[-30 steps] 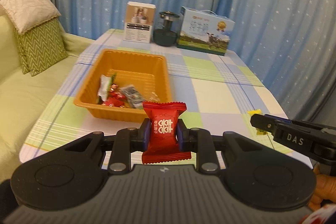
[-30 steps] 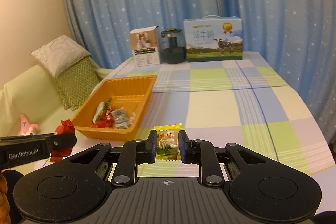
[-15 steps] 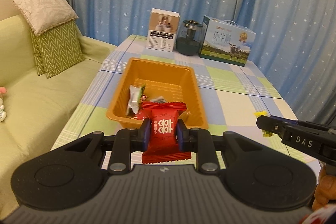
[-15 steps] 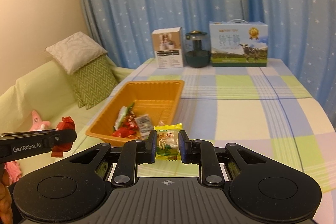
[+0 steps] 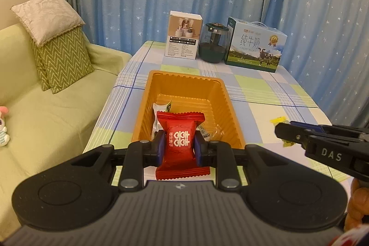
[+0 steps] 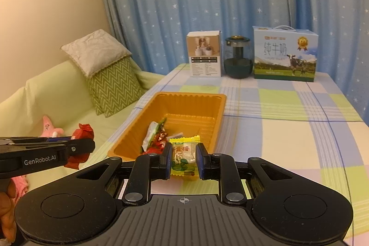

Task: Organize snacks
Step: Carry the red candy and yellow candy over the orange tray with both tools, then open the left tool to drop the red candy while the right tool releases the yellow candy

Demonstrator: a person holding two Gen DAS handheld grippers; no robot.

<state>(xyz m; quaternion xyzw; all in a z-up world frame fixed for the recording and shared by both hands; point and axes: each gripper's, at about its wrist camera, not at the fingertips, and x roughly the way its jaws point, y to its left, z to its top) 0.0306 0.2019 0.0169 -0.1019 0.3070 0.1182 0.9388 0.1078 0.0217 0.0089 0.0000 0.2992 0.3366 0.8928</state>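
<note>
Left wrist view: the left gripper pinches a red crinkly foil-wrapped candy mid-body, low centre, before the orange plastic tray.

Right wrist view: the right gripper clamps a yellow-green wrapped sweet, bottom centre. Both look light, slippery and crushable.

Count: one orange tray; two cushions; two cartons; one glass jar; two held candies.

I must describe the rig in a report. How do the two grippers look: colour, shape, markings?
Both are matte black. The left gripper has a ribbed body, two round side lobes, blue-padded fingers, and "GenRobot.AI" on its side. The right gripper is the same in shape, marked "DAS". No cables or sleeves show.
</note>
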